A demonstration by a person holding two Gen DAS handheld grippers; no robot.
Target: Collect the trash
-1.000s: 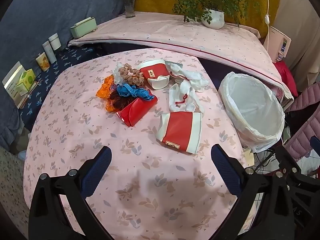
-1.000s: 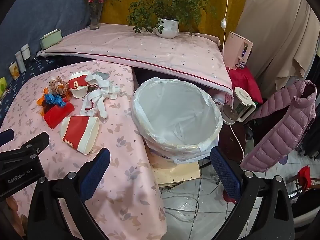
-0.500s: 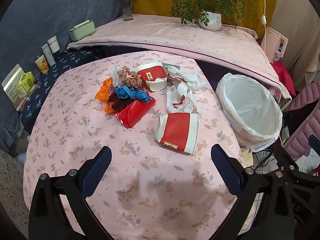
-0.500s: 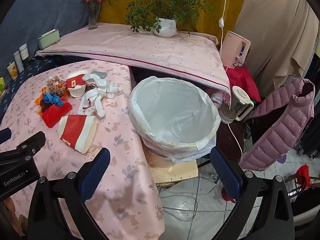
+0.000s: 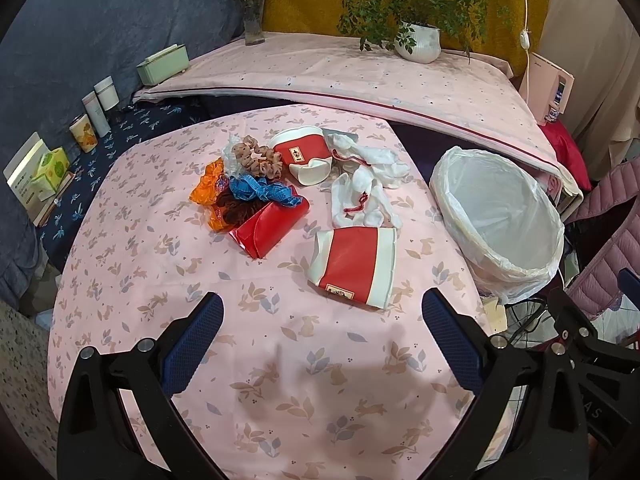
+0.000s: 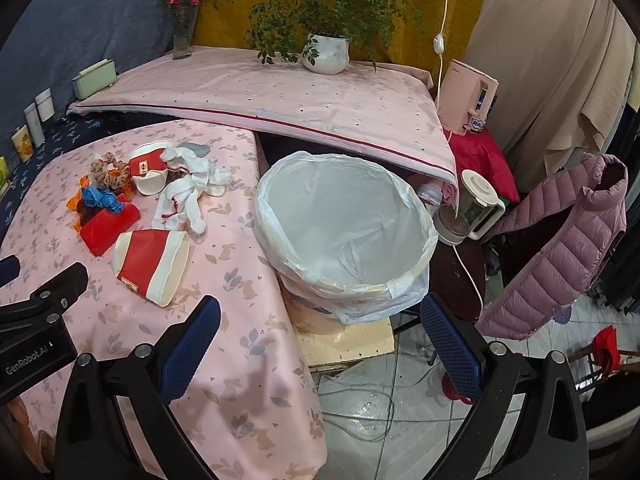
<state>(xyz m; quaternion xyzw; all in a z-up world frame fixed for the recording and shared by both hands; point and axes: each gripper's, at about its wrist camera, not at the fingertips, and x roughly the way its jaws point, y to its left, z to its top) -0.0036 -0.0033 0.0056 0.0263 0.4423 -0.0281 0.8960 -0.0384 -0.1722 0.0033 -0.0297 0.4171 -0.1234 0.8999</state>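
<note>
Now both tongs, left tongs (image 5: 319,322) and right tongs (image 6: 320,326), hang apart and empty; next likely grabs the flattened cup (image 5: 353,265) for the lined bin (image 6: 344,236).

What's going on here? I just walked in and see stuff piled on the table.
A person holds two tools, clearing trash. Both the left tool and right tool are open and empty. Flattened paper cups, wrappers and tissues lie on the table. The lined bin looks empty.
</note>
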